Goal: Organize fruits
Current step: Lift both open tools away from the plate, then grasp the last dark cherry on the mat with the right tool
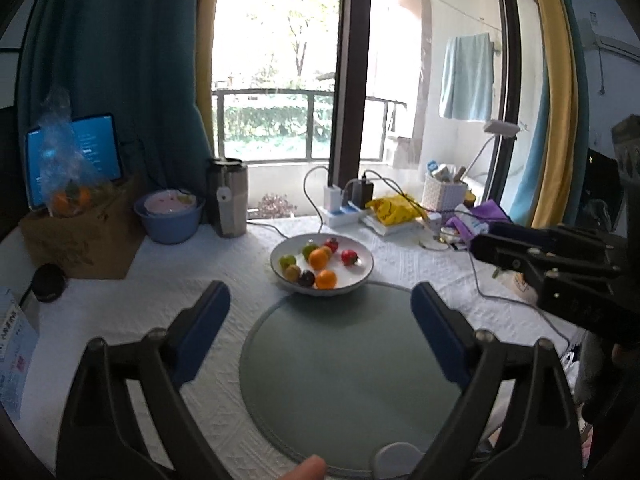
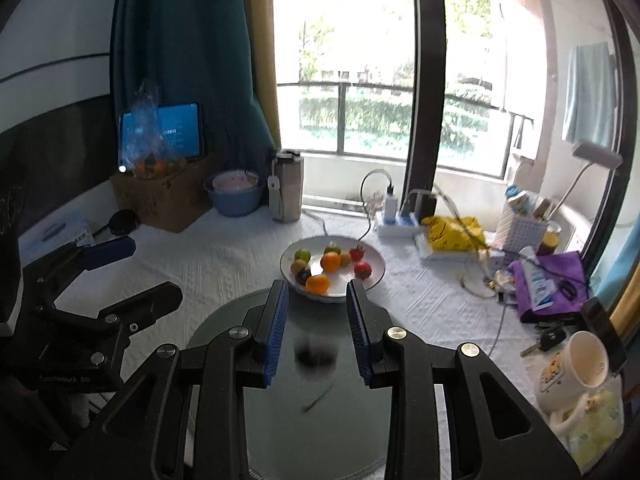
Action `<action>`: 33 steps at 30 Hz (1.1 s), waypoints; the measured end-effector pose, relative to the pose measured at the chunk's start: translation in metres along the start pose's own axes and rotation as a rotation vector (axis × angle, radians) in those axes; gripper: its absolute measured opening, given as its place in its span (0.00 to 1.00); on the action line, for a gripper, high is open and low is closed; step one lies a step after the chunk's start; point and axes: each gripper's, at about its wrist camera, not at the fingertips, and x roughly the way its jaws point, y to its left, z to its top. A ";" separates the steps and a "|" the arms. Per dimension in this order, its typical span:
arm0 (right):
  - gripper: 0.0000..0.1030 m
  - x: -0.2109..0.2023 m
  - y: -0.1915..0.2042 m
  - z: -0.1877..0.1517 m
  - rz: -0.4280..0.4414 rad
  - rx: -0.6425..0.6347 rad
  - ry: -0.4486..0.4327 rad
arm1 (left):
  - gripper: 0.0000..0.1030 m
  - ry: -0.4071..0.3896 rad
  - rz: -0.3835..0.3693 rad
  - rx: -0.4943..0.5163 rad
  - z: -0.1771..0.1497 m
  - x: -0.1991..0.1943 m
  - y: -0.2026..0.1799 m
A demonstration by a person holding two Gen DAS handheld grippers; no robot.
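Note:
A white bowl [image 1: 362,276] [image 2: 374,276] holds several small fruits: oranges [image 1: 319,259] [image 2: 330,261], red ones [image 1: 349,257] [image 2: 362,270], green ones [image 1: 287,261] [image 2: 303,255] and a dark one [image 1: 307,278]. It stands on the white tablecloth just beyond a round grey-green mat [image 1: 344,364] [image 2: 316,412]. My left gripper [image 1: 320,300] is open wide and empty above the mat. My right gripper [image 2: 317,292] is open, narrower, and empty, just short of the bowl. The right gripper also shows at the right edge of the left wrist view.
A cardboard box [image 1: 80,236] with a bag of oranges, a blue basin [image 1: 170,216], a steel tumbler [image 1: 227,200], a power strip with cables [image 1: 344,210], a yellow bag [image 1: 390,210] and a white basket [image 1: 444,192] line the back. A mug [image 2: 572,364] and keys lie right.

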 end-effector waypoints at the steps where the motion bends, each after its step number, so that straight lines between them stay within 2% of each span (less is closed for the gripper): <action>1: 0.41 -0.008 0.000 0.002 -0.005 0.001 -0.015 | 0.90 -0.012 0.007 -0.005 0.002 -0.006 0.001; 2: 0.46 -0.013 0.001 0.004 -0.011 0.000 -0.026 | 0.90 -0.018 0.014 -0.006 0.005 -0.009 0.001; 4: 0.48 -0.024 0.001 0.008 -0.029 -0.004 -0.054 | 0.90 -0.038 0.033 -0.007 0.009 -0.019 0.001; 10: 0.49 -0.045 0.000 0.016 -0.056 -0.003 -0.107 | 0.90 -0.097 0.056 -0.005 0.020 -0.042 0.000; 18: 0.49 -0.035 -0.006 0.004 -0.051 0.025 -0.075 | 0.90 -0.088 0.042 -0.005 0.018 -0.042 0.000; 24: 0.49 0.002 -0.005 -0.033 -0.014 0.032 0.061 | 0.90 -0.051 0.033 -0.005 0.004 -0.029 0.001; 27: 0.49 0.032 -0.002 -0.068 0.019 0.047 0.182 | 0.90 0.006 0.029 -0.010 -0.011 -0.014 0.006; 33: 0.49 0.070 0.008 -0.111 0.072 0.056 0.330 | 0.90 0.100 0.042 -0.023 -0.042 0.011 0.016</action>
